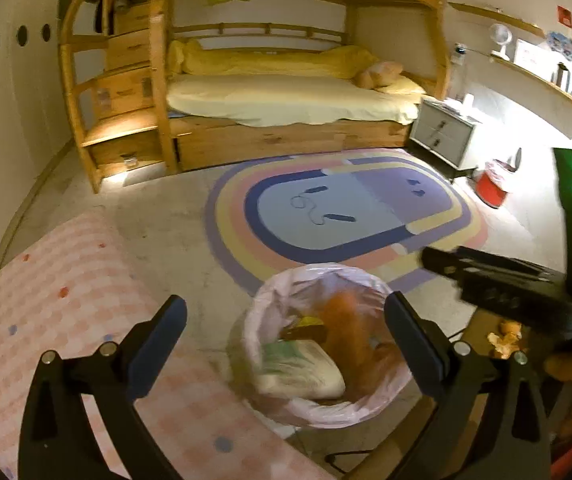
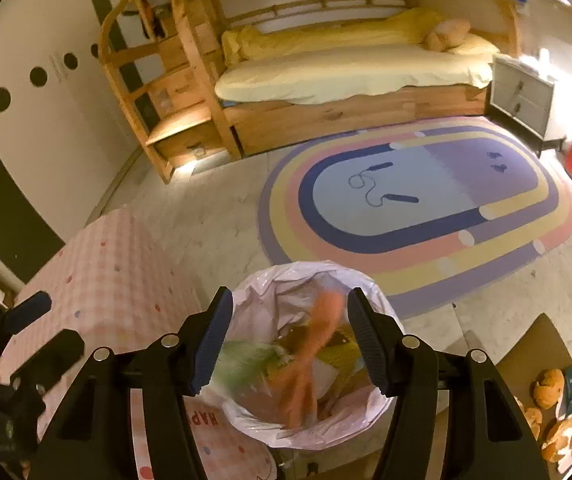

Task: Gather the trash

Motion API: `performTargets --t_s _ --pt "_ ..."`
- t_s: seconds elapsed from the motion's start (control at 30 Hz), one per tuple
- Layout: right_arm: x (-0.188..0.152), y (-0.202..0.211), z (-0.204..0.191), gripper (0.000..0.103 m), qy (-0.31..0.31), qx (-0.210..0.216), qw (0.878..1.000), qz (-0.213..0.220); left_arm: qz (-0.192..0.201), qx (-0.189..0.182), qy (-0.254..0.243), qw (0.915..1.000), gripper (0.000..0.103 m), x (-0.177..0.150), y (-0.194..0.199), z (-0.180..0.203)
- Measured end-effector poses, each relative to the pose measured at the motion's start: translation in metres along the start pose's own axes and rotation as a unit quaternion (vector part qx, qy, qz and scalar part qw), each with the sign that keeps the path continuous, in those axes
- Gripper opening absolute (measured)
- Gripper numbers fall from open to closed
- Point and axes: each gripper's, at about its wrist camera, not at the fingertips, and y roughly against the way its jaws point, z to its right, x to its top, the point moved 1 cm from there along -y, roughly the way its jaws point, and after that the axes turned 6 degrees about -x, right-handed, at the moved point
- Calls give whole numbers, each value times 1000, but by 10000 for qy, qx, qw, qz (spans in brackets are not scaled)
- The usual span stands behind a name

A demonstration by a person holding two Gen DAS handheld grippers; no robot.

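A bin lined with a pale pink bag (image 1: 369, 410) stands on the floor below both grippers; it also shows in the right wrist view (image 2: 381, 406). Inside lie a white-green wrapper (image 1: 305, 372), yellow scraps and a blurred orange peel (image 2: 305, 364) that seems to be falling between my right fingers. My left gripper (image 1: 286, 336) is open and empty above the bin's left side. My right gripper (image 2: 289, 340) is open right above the bin; its body shows in the left wrist view (image 1: 497, 280). More orange peels (image 2: 565, 420) lie on a brown surface at the right.
A pink checked tablecloth (image 1: 66, 320) covers a table to the left of the bin. A rainbow rug (image 1: 341, 216) with a skipping rope (image 1: 317, 208) lies ahead, before a wooden bunk bed (image 1: 286, 100). A grey nightstand (image 1: 443, 132) and a red bin (image 1: 491, 188) stand at the right.
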Motion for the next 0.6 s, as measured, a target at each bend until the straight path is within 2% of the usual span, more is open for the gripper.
performTargets --t_s 0.23,0.5,0.6 --pt "-21 41 -4 66 -104 262 9996 33 -100 329 255 9991 96 -19 29 -19" --pt "-47 113 -36 89 105 551 9981 263 38 598 361 9976 96 -40 101 -29" --pt "-56 139 -55 91 314 576 9973 340 17 804 447 9958 96 -50 130 -33"
